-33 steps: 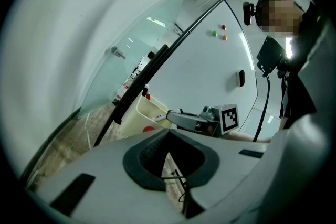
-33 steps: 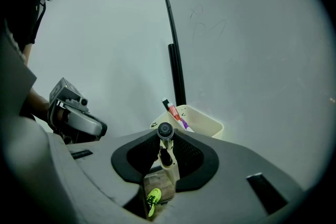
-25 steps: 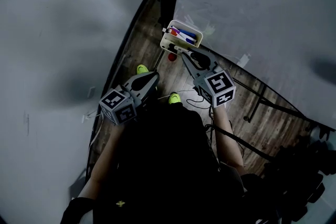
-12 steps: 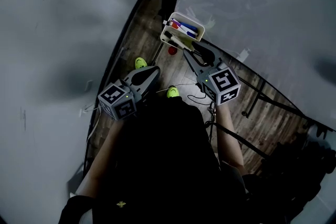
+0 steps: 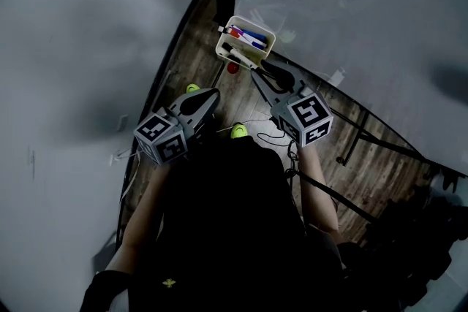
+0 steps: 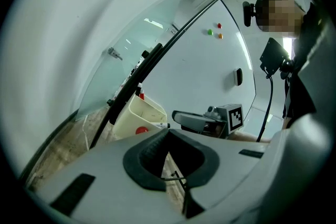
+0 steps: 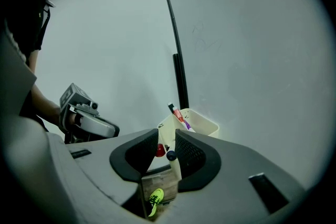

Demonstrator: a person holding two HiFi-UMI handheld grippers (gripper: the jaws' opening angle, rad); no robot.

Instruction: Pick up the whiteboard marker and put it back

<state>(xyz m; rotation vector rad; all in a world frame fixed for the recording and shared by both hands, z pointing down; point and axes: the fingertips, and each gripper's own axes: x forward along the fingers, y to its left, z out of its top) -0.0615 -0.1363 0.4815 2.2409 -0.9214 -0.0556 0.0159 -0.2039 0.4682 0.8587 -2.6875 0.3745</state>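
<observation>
The jaws of the right gripper are seen apart, and they have just been closing a little. Between them a white whiteboard marker with a dark cap is found. It is laid against one pad only, and a gap is left to the other pad. Its capped end is pointed at the cream plastic box just ahead of the tips, where coloured markers are kept. The left gripper is held beside the right one, apart from it, with its jaws brought together on nothing.
</observation>
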